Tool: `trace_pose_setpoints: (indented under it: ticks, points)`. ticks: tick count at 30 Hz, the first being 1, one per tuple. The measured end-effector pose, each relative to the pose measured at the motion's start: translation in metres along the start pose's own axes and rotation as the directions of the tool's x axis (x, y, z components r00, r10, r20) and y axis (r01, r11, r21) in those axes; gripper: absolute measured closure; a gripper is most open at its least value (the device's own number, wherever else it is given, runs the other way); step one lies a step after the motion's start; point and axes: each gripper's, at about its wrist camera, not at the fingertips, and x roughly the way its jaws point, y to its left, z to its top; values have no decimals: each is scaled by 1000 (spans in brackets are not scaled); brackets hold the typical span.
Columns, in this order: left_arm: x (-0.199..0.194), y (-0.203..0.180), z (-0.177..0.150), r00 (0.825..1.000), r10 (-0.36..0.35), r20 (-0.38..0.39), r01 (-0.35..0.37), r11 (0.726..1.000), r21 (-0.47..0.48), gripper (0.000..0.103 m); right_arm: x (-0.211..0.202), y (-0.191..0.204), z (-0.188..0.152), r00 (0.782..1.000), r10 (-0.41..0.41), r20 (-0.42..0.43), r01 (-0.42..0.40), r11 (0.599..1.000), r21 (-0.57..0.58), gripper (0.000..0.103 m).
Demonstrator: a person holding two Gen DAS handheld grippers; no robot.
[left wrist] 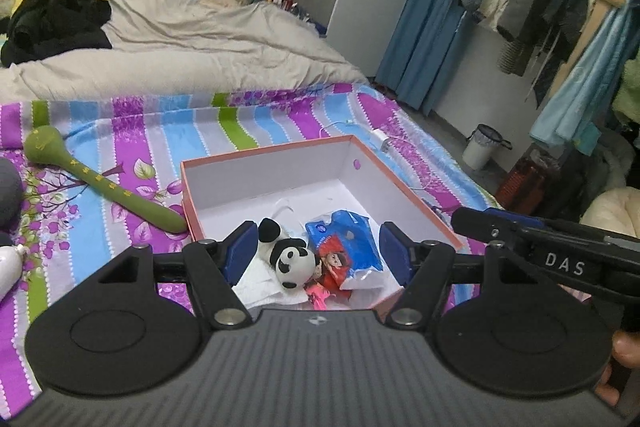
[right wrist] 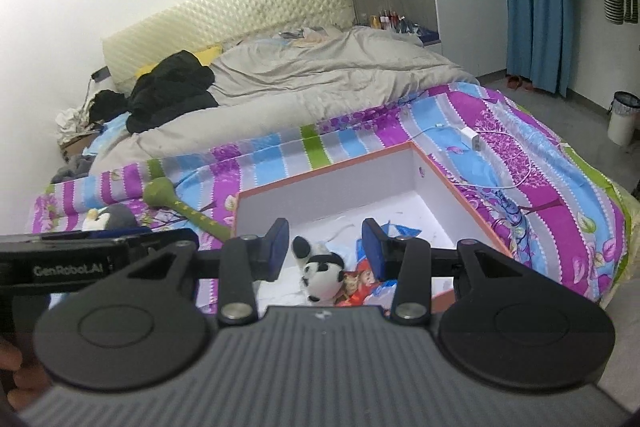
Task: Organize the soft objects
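Your left gripper [left wrist: 318, 251] and right gripper [right wrist: 326, 251] are both spread w/ nothing between pads, above the box [left wrist: 280, 163]. Panda [left wrist: 290, 259] lies inside it, beside blue pack [left wrist: 348, 247]. Green toy [left wrist: 96, 183] is on the sheet, left of box.

Left wrist view: above the box [left wrist: 320, 167], near, angled down toward the headboard.
Right wrist view: same facing, just rightward.
Shared: box, striped sheet [right wrist: 540, 187], green mallet [left wrist: 96, 183].
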Motion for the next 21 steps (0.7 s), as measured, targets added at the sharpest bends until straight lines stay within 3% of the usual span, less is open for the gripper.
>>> trace_pose_setpoints:
  ticks: [12, 21]
  points:
    - [-80, -1, -40, 999, -13, 47, 12, 1000, 28, 31, -44, 31, -38, 1000, -5, 25, 5, 1000, -12, 60]
    - [-110, -1, -69, 998, 16, 66, -17, 1000, 15, 27, -67, 35, -65, 1000, 6, 23, -6, 1000, -23, 60]
